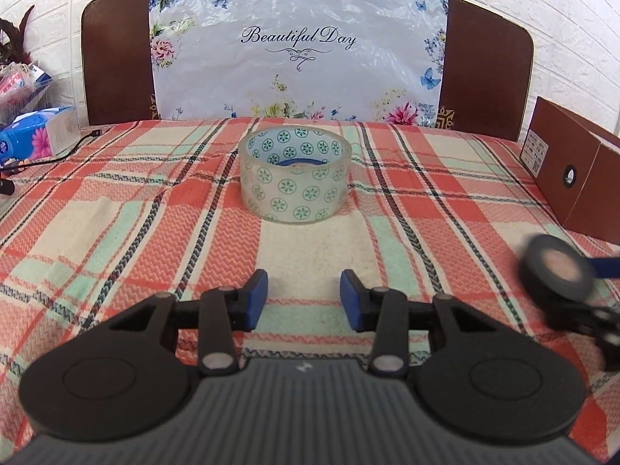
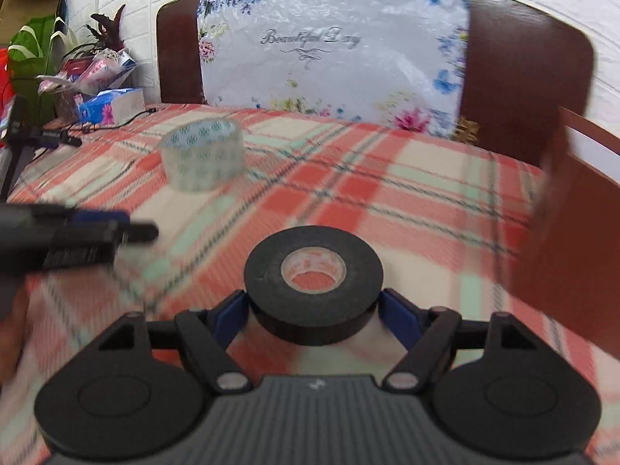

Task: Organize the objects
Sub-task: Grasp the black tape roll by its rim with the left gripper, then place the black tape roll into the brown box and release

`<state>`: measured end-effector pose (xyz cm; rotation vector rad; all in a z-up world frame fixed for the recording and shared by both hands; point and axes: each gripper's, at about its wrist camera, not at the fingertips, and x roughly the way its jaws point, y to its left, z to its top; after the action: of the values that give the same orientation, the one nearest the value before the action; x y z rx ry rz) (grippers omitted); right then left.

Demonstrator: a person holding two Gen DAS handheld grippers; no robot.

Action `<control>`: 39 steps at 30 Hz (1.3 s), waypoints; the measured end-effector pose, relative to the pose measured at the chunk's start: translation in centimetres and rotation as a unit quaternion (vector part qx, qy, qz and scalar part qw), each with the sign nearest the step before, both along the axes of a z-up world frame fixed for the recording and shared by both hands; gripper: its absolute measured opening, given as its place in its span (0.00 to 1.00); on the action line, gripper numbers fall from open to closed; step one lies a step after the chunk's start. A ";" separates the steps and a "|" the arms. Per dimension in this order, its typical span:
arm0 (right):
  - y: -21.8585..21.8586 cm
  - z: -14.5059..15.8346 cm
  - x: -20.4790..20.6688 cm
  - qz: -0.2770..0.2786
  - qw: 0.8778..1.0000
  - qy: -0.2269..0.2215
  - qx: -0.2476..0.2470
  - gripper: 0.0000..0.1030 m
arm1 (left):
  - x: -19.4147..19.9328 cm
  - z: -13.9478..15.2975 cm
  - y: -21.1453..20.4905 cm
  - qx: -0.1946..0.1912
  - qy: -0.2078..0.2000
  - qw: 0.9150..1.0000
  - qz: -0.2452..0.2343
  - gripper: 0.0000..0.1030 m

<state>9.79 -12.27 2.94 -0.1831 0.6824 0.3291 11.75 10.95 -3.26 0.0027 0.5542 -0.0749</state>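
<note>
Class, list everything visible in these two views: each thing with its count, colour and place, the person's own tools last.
Clear tape roll: one, clear with green print, mid bedspread.
Black tape roll: one, black, between the right jaws.
Brown box: one, brown, right edge.
Tissue box: one, blue, far left.
Bedspread: one, red-cream plaid.
Headboard: one, brown, behind; floral cover over its middle.
Left gripper: jaws open, empty.
Right gripper: jaws around the black roll.

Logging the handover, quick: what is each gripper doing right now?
Left gripper: open, nothing between its fingers.
Right gripper: closed on the black tape roll.
</note>
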 end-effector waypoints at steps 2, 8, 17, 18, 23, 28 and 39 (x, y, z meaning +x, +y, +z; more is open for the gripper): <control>-2.2 0.1 -2.7 -0.020 0.999 -0.013 -0.024 0.74 | -0.1 0.1 -0.2 0.010 0.001 1.000 0.006 0.48; -7.2 0.3 -7.6 -0.089 0.994 -0.037 -0.049 0.74 | 0.0 1.0 -1.9 0.041 0.021 0.999 0.022 0.49; -9.0 -0.6 -9.0 -0.103 0.994 -0.041 -0.012 0.73 | -0.7 6.8 -14.1 -0.040 0.088 0.975 -0.201 0.48; -8.9 -0.7 -9.3 -0.103 0.994 -0.044 -0.011 0.73 | -0.7 6.9 -15.7 -0.049 0.105 0.967 -0.227 0.48; -9.0 -0.7 -9.8 -0.107 0.993 -0.051 -0.003 0.72 | -1.0 5.8 -21.7 -0.022 0.154 0.947 -0.282 0.46; -9.4 -0.7 -9.4 -0.103 0.994 -0.041 0.013 0.72 | -0.9 3.5 -23.1 0.024 0.189 0.938 -0.291 0.41; -9.7 3.1 -9.6 -0.109 0.985 -0.128 0.034 0.70 | 0.5 9.2 -22.4 -0.046 0.114 0.949 -0.291 0.29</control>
<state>0.15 -21.97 6.08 -0.0815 0.4314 0.1163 12.22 -11.42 5.97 0.0677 0.7669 -0.6851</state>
